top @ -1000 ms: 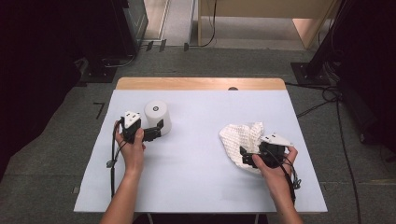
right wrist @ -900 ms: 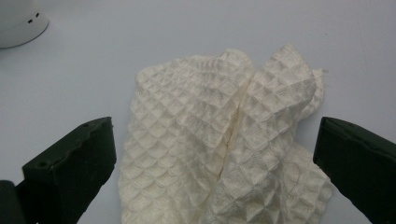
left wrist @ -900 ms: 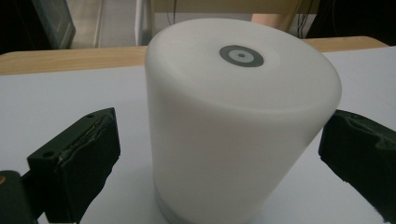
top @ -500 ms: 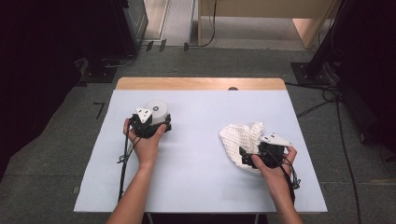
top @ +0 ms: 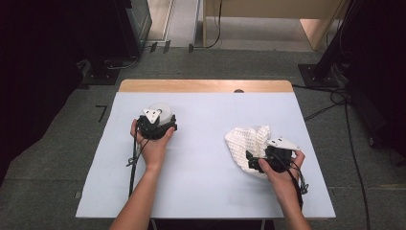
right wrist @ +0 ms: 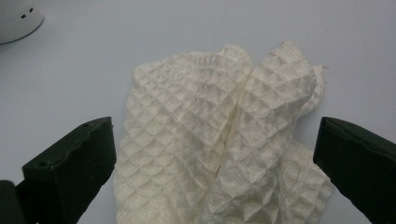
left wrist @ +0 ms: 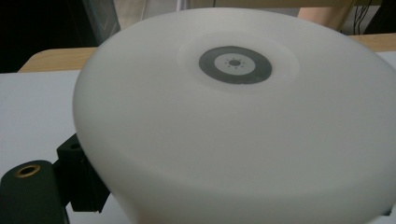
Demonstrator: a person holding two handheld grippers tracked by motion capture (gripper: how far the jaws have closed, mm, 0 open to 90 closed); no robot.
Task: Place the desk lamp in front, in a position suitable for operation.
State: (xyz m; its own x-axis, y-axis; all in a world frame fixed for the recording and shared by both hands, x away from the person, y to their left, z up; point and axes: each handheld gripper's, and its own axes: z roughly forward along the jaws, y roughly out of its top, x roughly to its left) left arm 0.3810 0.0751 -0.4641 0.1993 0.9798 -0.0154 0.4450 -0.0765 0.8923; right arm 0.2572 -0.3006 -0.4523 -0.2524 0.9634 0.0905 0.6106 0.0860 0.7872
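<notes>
A white dome-shaped lamp (top: 162, 110) with a grey round button (left wrist: 235, 64) stands on the left half of the table. My left gripper (top: 156, 120) is pushed up against its near side, open, and the dome (left wrist: 233, 140) sits between the jaws. One black jaw shows beside the dome's lower left edge; the other is hidden behind it. On the right half lies a crumpled white waffle cloth (top: 246, 140). My right gripper (top: 251, 161) hovers open at its near right edge. The cloth (right wrist: 196, 107) lies between the spread jaws of this gripper (right wrist: 215, 140).
The table (top: 206, 191) has a pale blue cover and a wooden strip (top: 206, 86) along its far edge. Cables (top: 330, 103) run over the grey floor to the right. Dark equipment stands at the back left. The lamp's base (right wrist: 14, 18) shows far off in the right gripper view.
My left gripper has swung from the lamp's left side to its near side and closed in, so the dome sits between the jaws. The right gripper and cloth have stayed put.
</notes>
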